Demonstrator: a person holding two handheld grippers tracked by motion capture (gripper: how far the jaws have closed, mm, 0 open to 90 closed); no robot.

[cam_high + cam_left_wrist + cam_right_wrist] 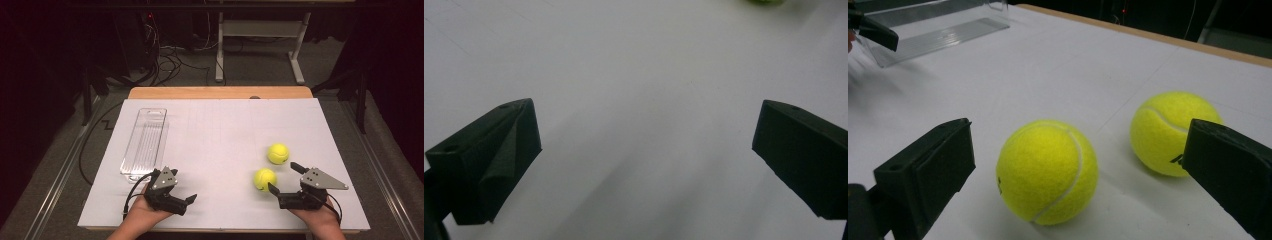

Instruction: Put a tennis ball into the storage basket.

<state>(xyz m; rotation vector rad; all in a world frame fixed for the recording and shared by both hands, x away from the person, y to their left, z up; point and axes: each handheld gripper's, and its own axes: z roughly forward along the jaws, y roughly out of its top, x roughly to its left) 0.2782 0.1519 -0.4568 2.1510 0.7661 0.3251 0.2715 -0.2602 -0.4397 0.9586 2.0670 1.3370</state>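
With jaws wide, right hand-held gripper (pixel 1078 165) brackets near tennis ball (pixel 1047 171).

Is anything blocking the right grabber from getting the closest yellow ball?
No. The right gripper is open and the nearer tennis ball sits right between its jaws on the white table, nothing between them.

We see a clear plastic tray (pixel 145 144) lying lengthwise on the left part of the white table (pixel 220 130). Beyond the table's far edge, we see tangled cables (pixel 167 60) and a grey desk frame (pixel 260 42) on the floor.
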